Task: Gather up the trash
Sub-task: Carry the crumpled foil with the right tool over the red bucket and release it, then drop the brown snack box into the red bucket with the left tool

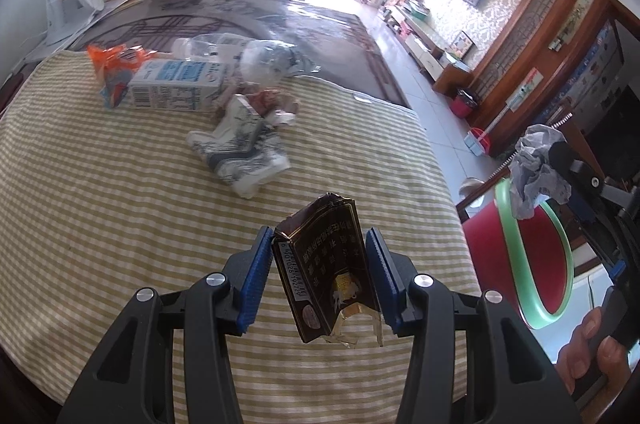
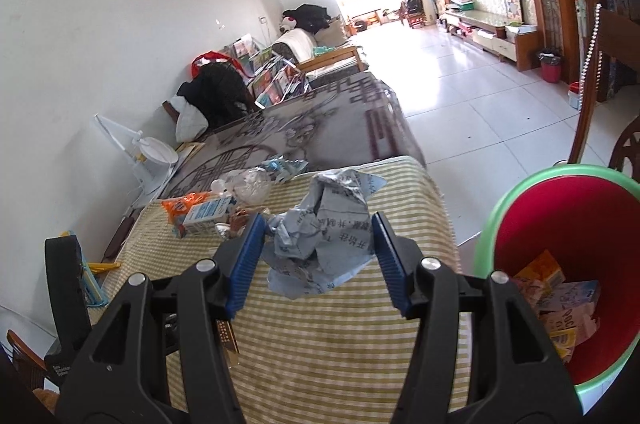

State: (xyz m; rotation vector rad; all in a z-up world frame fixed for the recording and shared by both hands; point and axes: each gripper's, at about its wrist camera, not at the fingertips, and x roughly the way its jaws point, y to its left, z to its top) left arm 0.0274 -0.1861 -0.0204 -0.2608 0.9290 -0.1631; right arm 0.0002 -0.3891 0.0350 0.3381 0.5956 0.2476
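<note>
Brown and gold foil marks the crushed cigarette pack (image 1: 326, 264) seen from the left wrist, clamped upright between the blue pads of the left gripper (image 1: 320, 278), its torn end hanging below the fingers. It is carried above the green-and-cream striped cloth (image 1: 120, 224). At about three o'clock the red bin with a green rim (image 1: 508, 208) stands beside the table edge, and the right gripper (image 1: 560, 164) shows there with the crumpled grey paper (image 1: 536, 168) over the rim. At eleven o'clock more trash waits on the cloth: a milk carton (image 1: 176, 86), an orange wrapper (image 1: 114, 64), clear plastic bottles (image 1: 224, 50) and a printed paper bag (image 1: 240, 148). To do this step well, I would swing the pack toward three o'clock, clear of the rim, and let go only once it hangs over the red interior.

From the right wrist, the right gripper (image 2: 318, 256) has its pads closed on the crumpled grey paper (image 2: 320, 228), which bulges well past the fingers. The red bin (image 2: 560, 264) sits at four o'clock, already holding flattened cartons (image 2: 560, 304). The paper looks light and springy, so it should probably be brought right over the opening before release; a corner could catch the rim. Staggering the two drops would likely keep the grippers from bumping.
</note>
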